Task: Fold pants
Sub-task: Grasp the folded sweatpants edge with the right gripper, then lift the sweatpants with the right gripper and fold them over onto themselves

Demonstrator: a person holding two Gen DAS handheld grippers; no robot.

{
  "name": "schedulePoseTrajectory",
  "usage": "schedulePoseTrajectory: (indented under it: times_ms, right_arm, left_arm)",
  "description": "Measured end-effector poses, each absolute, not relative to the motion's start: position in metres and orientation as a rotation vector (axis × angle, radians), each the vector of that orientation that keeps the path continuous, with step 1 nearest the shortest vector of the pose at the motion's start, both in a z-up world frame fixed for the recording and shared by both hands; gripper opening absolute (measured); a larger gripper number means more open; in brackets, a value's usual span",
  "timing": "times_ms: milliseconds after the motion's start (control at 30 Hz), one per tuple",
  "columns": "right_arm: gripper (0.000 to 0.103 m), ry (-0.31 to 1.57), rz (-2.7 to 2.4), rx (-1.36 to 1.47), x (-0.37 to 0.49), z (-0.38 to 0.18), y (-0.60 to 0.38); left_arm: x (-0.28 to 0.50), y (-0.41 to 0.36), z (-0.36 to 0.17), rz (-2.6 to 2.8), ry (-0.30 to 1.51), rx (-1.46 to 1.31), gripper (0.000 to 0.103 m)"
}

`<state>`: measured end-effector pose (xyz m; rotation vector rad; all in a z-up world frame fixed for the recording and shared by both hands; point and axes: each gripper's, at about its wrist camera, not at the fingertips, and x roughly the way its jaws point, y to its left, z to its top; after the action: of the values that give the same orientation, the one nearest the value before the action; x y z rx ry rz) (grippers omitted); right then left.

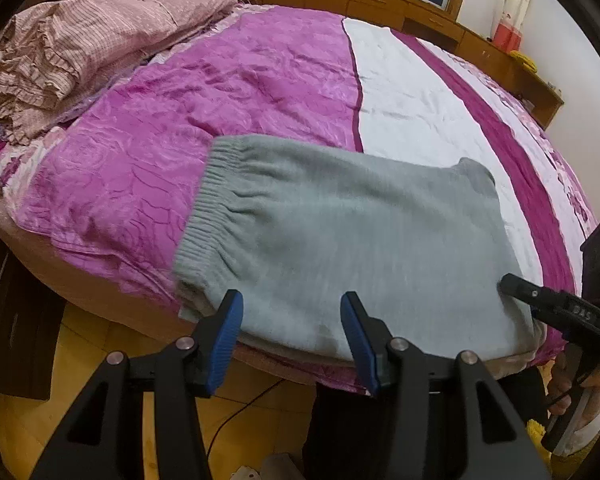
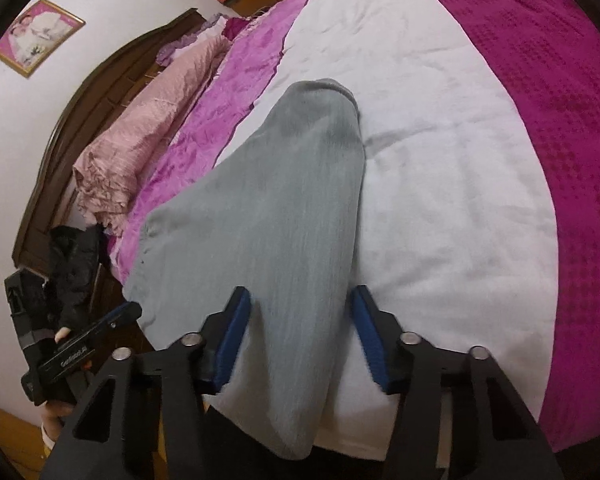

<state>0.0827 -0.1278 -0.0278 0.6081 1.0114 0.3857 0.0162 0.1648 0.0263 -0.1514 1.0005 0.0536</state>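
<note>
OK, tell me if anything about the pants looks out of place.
The grey pants lie folded on the bed, but their near edge hangs over the bed's rim toward the floor. Nothing looks damaged. Both grippers' fingers are open, gripping nothing.

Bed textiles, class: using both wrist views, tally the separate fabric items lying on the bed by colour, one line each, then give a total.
Grey: 1, the folded pants
Pink striped: 1, the bunched quilt
Magenta plush: 1, the blanket
White: 1, the sheet
Dark magenta: 1, the textured cover
Total: 5
</note>
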Motion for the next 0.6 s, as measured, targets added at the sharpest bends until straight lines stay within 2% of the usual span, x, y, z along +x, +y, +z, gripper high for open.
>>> schedulePoseTrajectory:
  times_ms: [33,67,133,200,600]
  right_arm:
    - [0.028,1.011,0.387,0.61,0.084,-0.028,-0.128]
    - [0.027,1.014,0.391,0.612,0.085,-0.029,-0.128]
    - [0.015,1.007,0.406,0.618,0.084,-0.027,-0.128]
    - [0.012,0.987,0.414,0.604,0.082,-0.02,-0.127]
    - [0.007,0.872,0.473,0.418,0.074,0.047,-0.096]
  left_arm:
    - [0.015,0.166,0.028,0.06,0.998,-0.153,0.053]
    - [0.014,0.167,0.03,0.064,0.996,-0.159,0.053]
    - [0.013,0.17,0.033,0.066,0.994,-0.184,0.053]
    - [0.012,0.174,0.035,0.069,0.992,-0.206,0.053]
    - [0.008,0.188,0.042,0.081,0.959,-0.243,0.053]
